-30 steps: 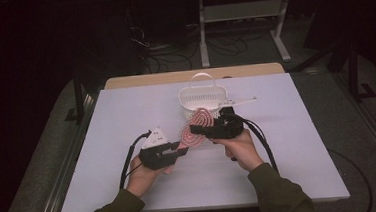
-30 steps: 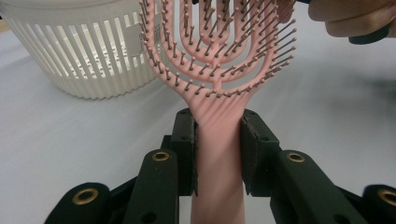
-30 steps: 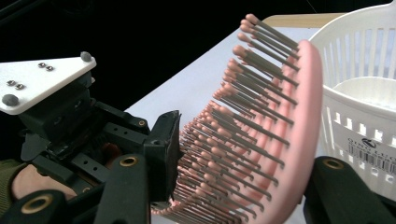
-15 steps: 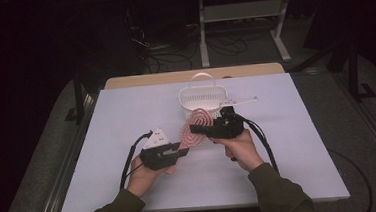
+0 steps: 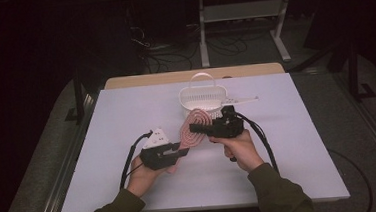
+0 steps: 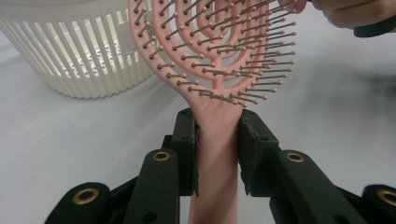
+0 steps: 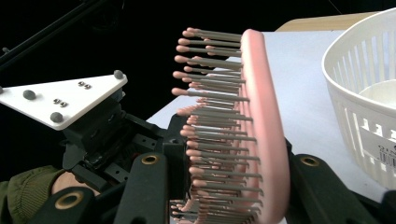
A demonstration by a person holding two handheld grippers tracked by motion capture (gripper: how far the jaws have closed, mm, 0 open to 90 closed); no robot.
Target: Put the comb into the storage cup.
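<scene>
Hairbrush (image 5: 193,127) — pink, with a vented paddle head — hangs above the bench (image 5: 103,142) just at six o'clock of the white slatted basket (image 5: 201,97), held between both claws. The left claw (image 6: 218,140) pinches the handle just below the head, its two black pads pressed flat against the pink stem on either side. The right claw (image 7: 224,186) has just been closing and now clamps the head itself, one jaw on the bristle side, the other on the smooth back; in the high view it comes in from about three o'clock of the brush while the left claw (image 5: 172,154) sits at about seven o'clock.

The step in hand looks like a handover, or a two-handed steadying, ahead of putting the brush into the basket. If so, the next move calls for the left claw to let go of the handle so that the right one can carry the brush toward twelve o'clock, over the rim. The grip across soft bristles may be slippery — worth a check before release.
</scene>
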